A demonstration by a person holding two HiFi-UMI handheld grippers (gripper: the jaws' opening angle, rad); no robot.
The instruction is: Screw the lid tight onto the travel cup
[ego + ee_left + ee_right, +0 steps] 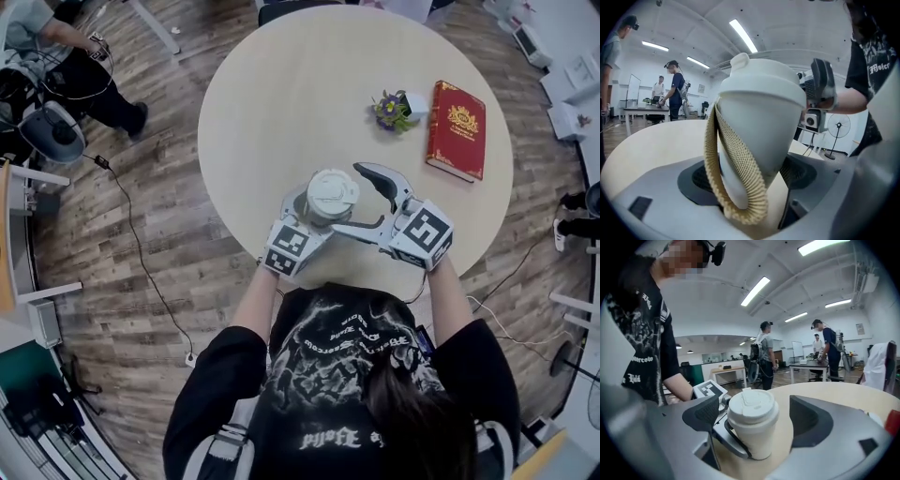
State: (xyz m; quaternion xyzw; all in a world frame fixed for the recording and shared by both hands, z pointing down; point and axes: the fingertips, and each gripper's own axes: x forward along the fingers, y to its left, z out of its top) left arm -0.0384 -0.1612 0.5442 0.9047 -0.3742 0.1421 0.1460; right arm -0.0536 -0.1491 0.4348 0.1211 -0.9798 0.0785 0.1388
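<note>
The left gripper (312, 216) is clamped on the cup (761, 131), which is at the table's (281, 103) near edge. The lid (333, 192) sits on top. The right gripper (349, 199) has its jaws wide apart on either side of the lid, not pressing it.

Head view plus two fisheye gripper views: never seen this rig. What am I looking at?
No robot: a person holds a two-jaw gripper in each hand. The head view looks down from a camera on their head; each gripper view looks along that gripper's own jaws. On the round beige table: a red hardcover book, small purple flowers, a white lidded travel cup. The left gripper clamps the cup's body; the right gripper has its jaws open around the lid, not touching.
</note>
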